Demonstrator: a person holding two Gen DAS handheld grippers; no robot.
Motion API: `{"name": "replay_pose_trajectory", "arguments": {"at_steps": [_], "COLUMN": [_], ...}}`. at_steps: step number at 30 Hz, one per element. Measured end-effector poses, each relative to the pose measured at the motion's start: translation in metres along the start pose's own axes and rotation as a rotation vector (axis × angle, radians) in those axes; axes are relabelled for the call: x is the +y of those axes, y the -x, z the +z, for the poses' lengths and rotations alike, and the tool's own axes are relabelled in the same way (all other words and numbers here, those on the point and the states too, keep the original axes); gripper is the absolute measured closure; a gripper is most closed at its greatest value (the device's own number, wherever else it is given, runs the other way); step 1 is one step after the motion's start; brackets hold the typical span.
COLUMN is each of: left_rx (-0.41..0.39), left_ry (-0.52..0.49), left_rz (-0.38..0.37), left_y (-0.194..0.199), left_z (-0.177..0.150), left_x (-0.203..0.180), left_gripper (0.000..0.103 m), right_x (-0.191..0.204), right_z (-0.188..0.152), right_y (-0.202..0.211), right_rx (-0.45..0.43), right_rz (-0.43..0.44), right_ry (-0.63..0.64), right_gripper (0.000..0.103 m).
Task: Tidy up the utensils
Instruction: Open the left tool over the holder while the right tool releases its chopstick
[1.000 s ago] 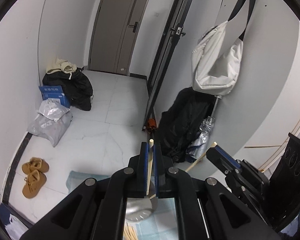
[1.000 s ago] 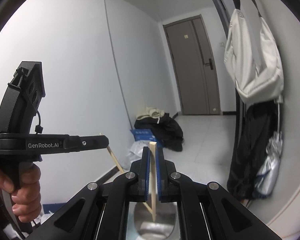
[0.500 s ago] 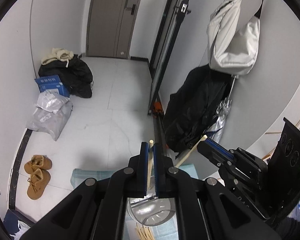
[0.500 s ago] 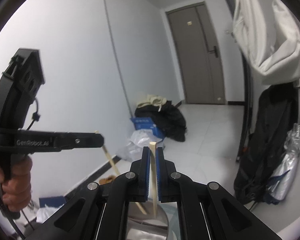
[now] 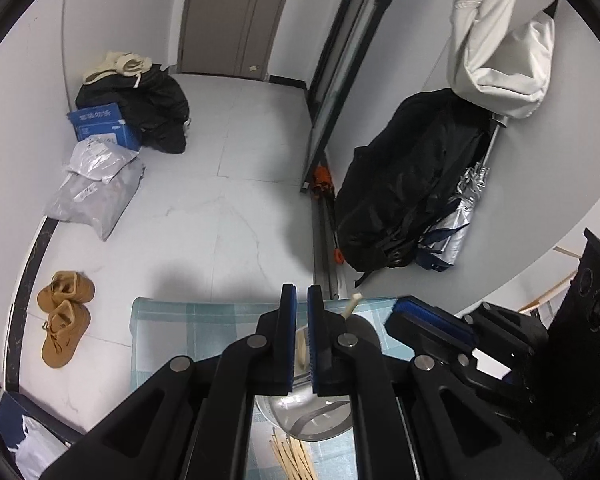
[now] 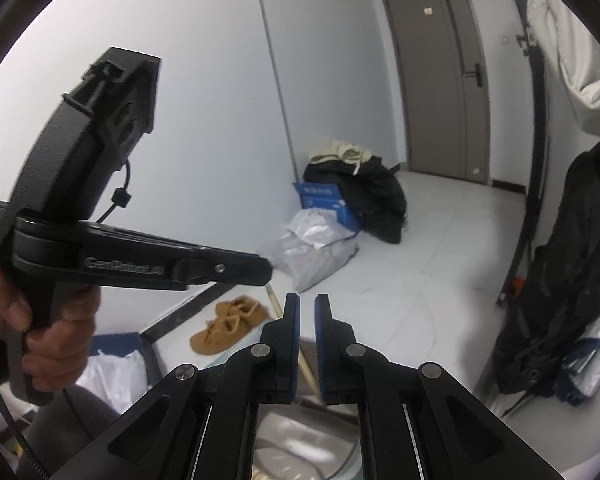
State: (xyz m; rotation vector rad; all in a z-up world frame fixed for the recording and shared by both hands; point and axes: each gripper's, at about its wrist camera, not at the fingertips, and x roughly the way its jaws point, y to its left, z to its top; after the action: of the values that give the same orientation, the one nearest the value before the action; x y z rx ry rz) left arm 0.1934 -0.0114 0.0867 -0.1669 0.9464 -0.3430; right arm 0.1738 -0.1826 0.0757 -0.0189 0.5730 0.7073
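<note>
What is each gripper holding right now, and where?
Left gripper pinches a chopstick near its upper end; right gripper, jaws opening, holds nothing.

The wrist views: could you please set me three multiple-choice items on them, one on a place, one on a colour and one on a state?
1. Where are the shoes?
A. on a shelf
B. on the floor
C. on a chair

2. What colour is the box?
A. blue
B. red
C. green

3. How is the left gripper?
A. wide open and empty
B. shut on a spoon
C. shut on a chopstick

Answers:
1. B, since the brown pair lies on the pale tiles.
2. A, since its sides are blue under a white label.
3. C, since the right wrist view shows the pale stick slanting down from its closed tips.
</note>
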Motion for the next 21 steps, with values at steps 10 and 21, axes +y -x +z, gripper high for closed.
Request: {"name": "replay_pose_trajectory", "arguments": {"at_steps": [10, 21], "left_rx": [-0.084, -0.223], "left_ry": [0.066, 0.100], "left_rz": [0.068, 0.175], "left_y": [0.032, 0.076], "left_z": [-0.018, -0.058], "left_x": [0.011, -0.002], "left_gripper": [0.052, 0.036], "right_x": [-0.010, 0.012], "right_z": [-0.015, -0.035], "right_y": [0.033, 0.093], "right_rx": [-0.033, -0.126], "right_rz": [-0.028, -0.125], "right_ry": [-0.158, -0.246], "right_gripper": [0.075, 0.047]}}
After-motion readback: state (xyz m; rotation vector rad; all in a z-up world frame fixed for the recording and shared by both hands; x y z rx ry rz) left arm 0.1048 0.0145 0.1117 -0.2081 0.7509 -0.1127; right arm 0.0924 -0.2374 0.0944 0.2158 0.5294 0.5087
